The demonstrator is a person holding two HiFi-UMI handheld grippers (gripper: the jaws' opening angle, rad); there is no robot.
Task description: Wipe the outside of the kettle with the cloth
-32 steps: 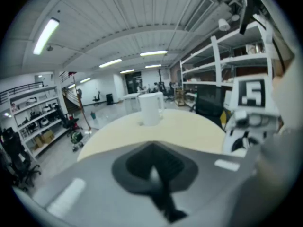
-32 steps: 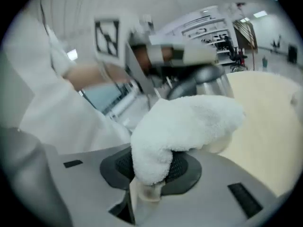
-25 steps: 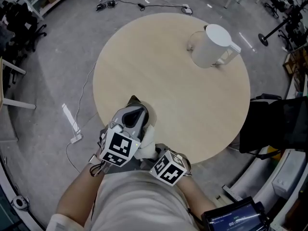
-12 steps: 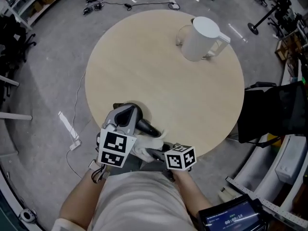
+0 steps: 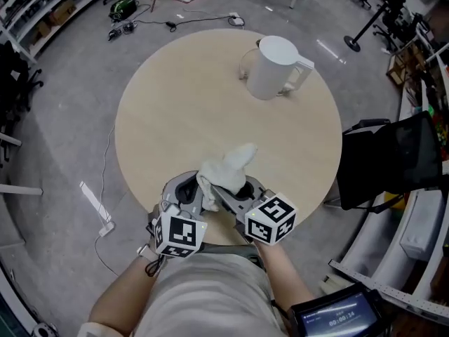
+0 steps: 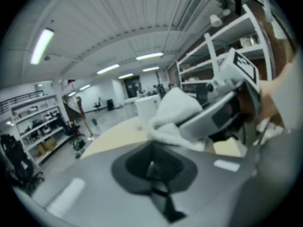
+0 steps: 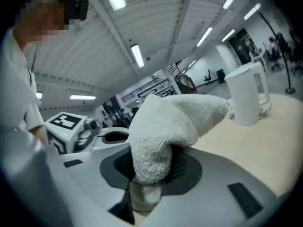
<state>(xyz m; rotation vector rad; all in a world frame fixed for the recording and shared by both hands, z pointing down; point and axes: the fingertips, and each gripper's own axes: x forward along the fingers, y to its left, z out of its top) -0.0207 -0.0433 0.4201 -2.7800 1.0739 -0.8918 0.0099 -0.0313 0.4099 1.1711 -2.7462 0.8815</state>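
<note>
A white kettle [image 5: 272,67] with a lid and side handle stands upright at the far right of the round beige table [image 5: 168,118]. It also shows in the distance as the kettle [image 7: 246,96] in the right gripper view. My right gripper [image 5: 228,192] is at the table's near edge, shut on a white terry cloth [image 5: 226,167]. The cloth [image 7: 165,126] bunches up out of the jaws and points toward the kettle. My left gripper [image 5: 188,188] sits just left of it with its jaws together and nothing between them. The cloth [image 6: 173,115] passes close in front of the left gripper.
A black chair or bag [image 5: 389,160] stands off the table's right edge. Cables [image 5: 105,188] trail over the grey floor at left. A small screen [image 5: 337,318] glows at the lower right. Shelving lines the room's far left.
The right gripper has come up from below the near edge, and the cloth now stands bunched above the table. The left gripper has stayed at the near edge.
</note>
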